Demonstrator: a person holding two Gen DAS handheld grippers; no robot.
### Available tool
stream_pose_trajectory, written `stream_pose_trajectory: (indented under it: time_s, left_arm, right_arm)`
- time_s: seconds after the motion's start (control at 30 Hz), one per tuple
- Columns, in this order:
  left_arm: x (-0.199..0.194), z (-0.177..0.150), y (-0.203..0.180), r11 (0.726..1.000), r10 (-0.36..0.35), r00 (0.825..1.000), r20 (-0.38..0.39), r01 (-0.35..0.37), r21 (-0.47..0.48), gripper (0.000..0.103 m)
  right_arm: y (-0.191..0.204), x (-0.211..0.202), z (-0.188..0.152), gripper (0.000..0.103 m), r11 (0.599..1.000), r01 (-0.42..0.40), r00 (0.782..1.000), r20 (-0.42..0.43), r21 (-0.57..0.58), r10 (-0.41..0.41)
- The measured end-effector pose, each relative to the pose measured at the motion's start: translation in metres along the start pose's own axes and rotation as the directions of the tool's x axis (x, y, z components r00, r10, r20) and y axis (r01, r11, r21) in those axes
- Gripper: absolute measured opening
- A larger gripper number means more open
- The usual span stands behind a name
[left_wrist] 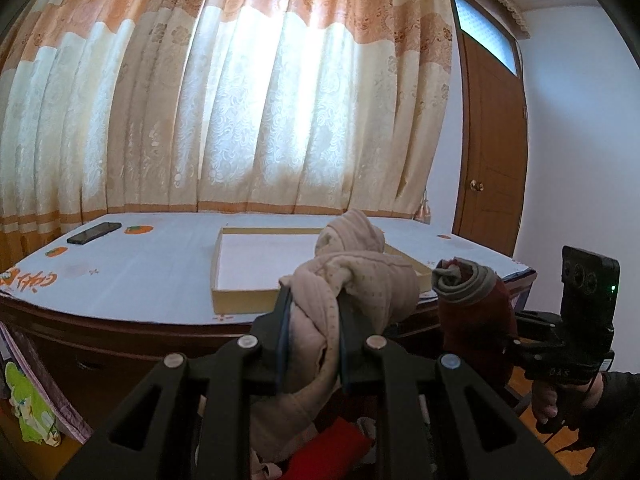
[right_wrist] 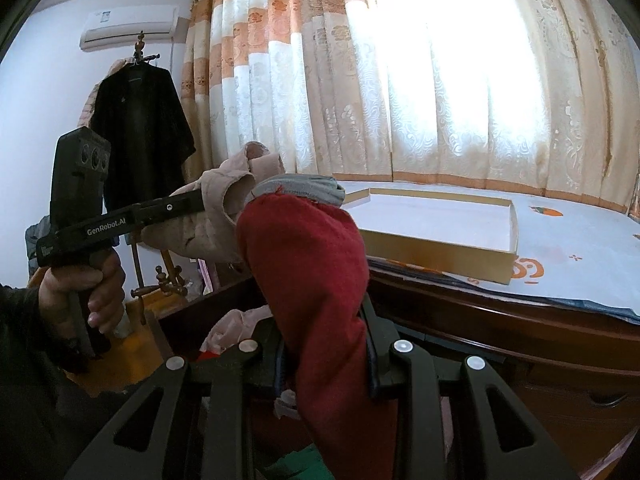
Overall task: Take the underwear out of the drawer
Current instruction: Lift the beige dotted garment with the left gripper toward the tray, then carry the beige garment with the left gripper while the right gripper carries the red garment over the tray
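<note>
My left gripper (left_wrist: 314,312) is shut on a beige dotted piece of underwear (left_wrist: 360,276), bunched and held up in front of the table edge. The same beige underwear (right_wrist: 208,216) shows in the right wrist view, clamped in the left gripper (right_wrist: 200,202) held by a hand (right_wrist: 84,292). My right gripper (right_wrist: 326,344) is shut on a red piece of underwear (right_wrist: 308,264) with a grey waistband (right_wrist: 308,188). From the left wrist view the red underwear (left_wrist: 472,320) hangs at the right. Below both grippers lies the open drawer (right_wrist: 224,328) with more clothes.
A shallow cardboard box lid (left_wrist: 240,280) lies on the cloth-covered wooden table (left_wrist: 120,272), with a black phone (left_wrist: 94,233) at its far left. Curtains hang behind it. A wooden door (left_wrist: 492,152) is at the right; a coat stand with a black coat (right_wrist: 140,128) stands left.
</note>
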State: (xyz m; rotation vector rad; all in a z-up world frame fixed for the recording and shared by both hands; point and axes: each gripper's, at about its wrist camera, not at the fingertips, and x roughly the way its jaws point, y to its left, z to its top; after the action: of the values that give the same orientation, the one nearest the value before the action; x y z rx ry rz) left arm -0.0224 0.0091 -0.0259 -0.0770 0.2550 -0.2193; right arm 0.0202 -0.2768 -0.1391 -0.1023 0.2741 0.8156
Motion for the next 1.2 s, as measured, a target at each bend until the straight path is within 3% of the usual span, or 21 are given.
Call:
stream_pose_trajectory:
  time_s: [0.5, 1.2]
  left_arm:
    - [0.015, 0.036, -0.01, 0.999, -0.023, 0.999, 0.044, 0.021, 0.036, 0.017]
    - [0.074, 0.084, -0.018, 0.998, -0.05, 0.999, 0.0, 0.05, 0.046, 0.017]
  right_arm:
    - [-0.01, -0.002, 0.029, 0.032, 0.998, 0.017, 1.0, 0.024, 0.066, -0.019]
    - [-0.053, 0.016, 0.089, 0.032, 0.984, 0.053, 0.999, 0.0, 0.169, -0.054]
